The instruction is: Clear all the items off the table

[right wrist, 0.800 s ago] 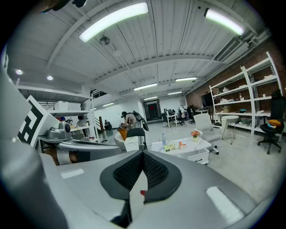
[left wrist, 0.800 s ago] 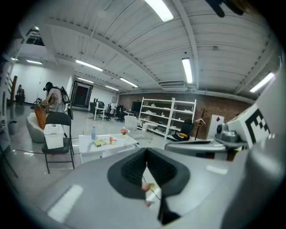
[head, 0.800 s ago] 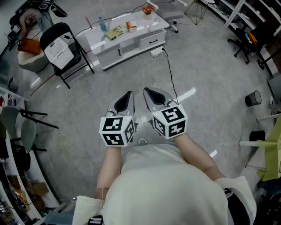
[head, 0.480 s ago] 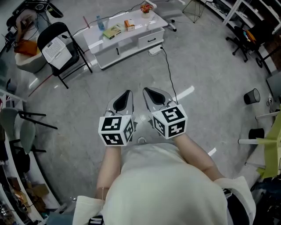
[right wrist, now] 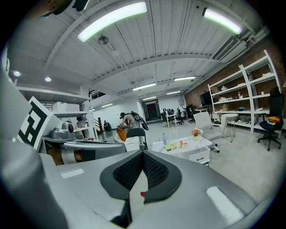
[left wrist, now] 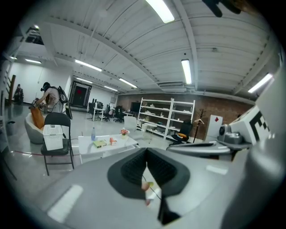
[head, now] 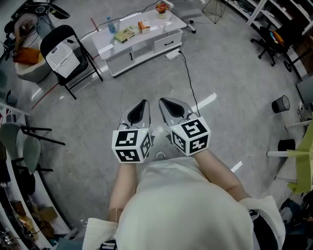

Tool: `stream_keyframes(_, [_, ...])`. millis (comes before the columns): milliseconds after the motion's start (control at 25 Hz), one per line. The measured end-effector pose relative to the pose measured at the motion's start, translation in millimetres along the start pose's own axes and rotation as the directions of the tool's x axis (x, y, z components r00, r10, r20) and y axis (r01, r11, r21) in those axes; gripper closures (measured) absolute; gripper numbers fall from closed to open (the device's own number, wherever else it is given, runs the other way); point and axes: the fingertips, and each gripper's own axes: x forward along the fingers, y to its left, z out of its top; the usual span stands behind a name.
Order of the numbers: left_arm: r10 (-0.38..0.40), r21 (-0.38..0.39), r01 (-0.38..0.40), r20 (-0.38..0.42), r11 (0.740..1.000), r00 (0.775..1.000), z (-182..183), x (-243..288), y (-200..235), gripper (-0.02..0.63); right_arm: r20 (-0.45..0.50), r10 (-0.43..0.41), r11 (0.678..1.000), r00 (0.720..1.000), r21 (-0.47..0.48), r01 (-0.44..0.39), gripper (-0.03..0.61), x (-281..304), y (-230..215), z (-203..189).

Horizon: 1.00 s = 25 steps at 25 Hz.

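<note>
Cable [head: 188,73] crosses the floor [head: 225,63] between the white table [head: 161,30] and the left gripper [head: 143,105] and right gripper [head: 164,102], both closed, empty. Bottle [head: 110,25], green box [head: 126,34], orange box [head: 143,27] and flowers [head: 163,9] stand on the table

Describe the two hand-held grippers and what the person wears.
The left hand-held gripper and right hand-held gripper each have a smooth grey tapered shell, black ribbed pads and a white cube with black square markers at the rear. The person wears a pale cream top, forearms bare.

White table [head: 146,49], grey floor [head: 234,73], black chair [head: 61,34] — marker cube [head: 131,145] in black-and-white squares; box [head: 126,34] seemingly yellow-green.
</note>
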Motion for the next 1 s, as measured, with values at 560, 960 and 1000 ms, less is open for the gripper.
stream_keyframes(560, [0.012,-0.019,-0.013,-0.023,1.000,1.000,1,23,18,0.604,-0.021,-0.005,1.000,1.000,0.027,0.005,0.581,22,-17,3])
stream_keyframes(960, [0.047,-0.004,-0.048,-0.045,0.999,0.998,12,71,47,0.604,-0.027,0.032,0.999,0.999,0.037,-0.031,0.581,77,-47,18])
stream_keyframes(1000, [0.050,-0.005,-0.050,-0.048,0.999,0.998,14,77,51,0.604,-0.029,0.034,0.999,0.999,0.035,-0.033,0.581,83,-50,20])
